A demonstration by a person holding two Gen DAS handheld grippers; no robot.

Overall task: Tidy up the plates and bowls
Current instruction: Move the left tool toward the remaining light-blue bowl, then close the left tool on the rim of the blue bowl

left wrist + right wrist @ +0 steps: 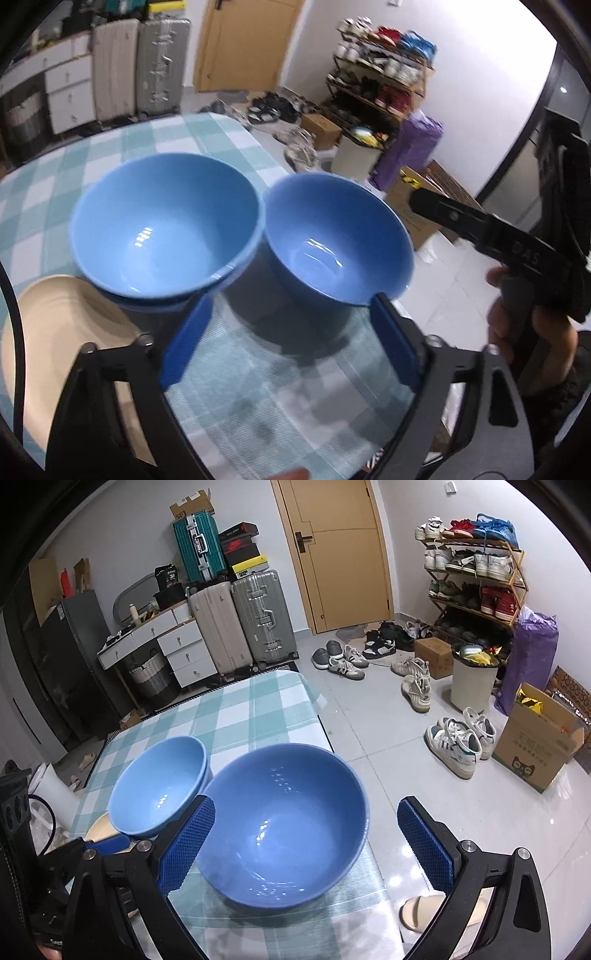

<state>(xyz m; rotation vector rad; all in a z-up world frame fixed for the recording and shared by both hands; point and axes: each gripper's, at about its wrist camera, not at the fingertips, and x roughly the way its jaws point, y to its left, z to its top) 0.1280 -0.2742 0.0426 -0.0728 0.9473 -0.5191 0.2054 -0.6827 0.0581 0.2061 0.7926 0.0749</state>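
Observation:
In the left wrist view, two stacked blue bowls [166,229] stand on the checked table, and a single blue bowl [338,243] touches them on the right. A beige plate [55,332] lies at the near left, partly under the stack. My left gripper [291,301] is open just short of both, its right pad by the single bowl's near rim. In the right wrist view, my right gripper [306,801] is open around the single bowl [280,827]. Its left pad is at the rim; its right pad stands clear. The stack [159,786] sits beyond on the left.
The table [251,709] with its green-white cloth ends just right of the single bowl. Beyond that edge is tiled floor with shoes [458,746], a cardboard box [535,753] and a bin [472,683]. A hand [517,325] holds the right gripper's handle.

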